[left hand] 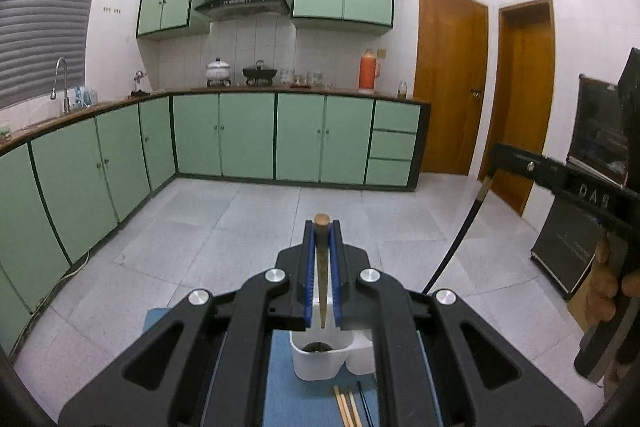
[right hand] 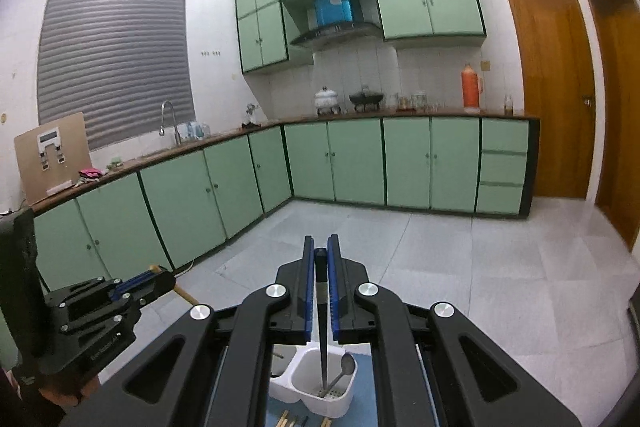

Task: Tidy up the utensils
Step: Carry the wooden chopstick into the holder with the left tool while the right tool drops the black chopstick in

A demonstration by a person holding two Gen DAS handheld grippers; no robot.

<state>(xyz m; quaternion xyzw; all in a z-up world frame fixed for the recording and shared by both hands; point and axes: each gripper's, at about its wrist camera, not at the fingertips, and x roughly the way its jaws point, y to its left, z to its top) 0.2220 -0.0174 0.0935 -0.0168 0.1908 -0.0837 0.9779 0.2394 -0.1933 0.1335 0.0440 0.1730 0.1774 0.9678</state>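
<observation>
Nearest the lens in each wrist view are the black linkage arms of that claw, with the blue-padded fingers running forward from them. The left claw point(left hand: 322, 227) is closed on a wooden-handled utensil point(left hand: 322, 267), whose long axis hangs almost straight down between the pads; its tapered lower end points at the left compartment of the white utensil holder point(left hand: 316, 363) directly beneath, but it is apart from the rim. The right claw point(right hand: 321, 247) is clamped on a black-handled utensil point(right hand: 322, 331), likewise held vertically, and its tip appears to reach down into the holder's right compartment point(right hand: 326, 393), close to the perforated floor.

That right compartment already holds a metal spoon point(right hand: 342, 371) leaning against its wall. The left compartment shows something dark at its bottom in the left wrist view; what it is cannot be told. The holder stands on a blue mat point(left hand: 280, 387) on the bench, with several chopsticks point(left hand: 348, 405) lying loose on the mat just in front of it.

The right claw looks nearer to finishing: its utensil is probably ready for release, while the left one needs a straight descent first.
</observation>
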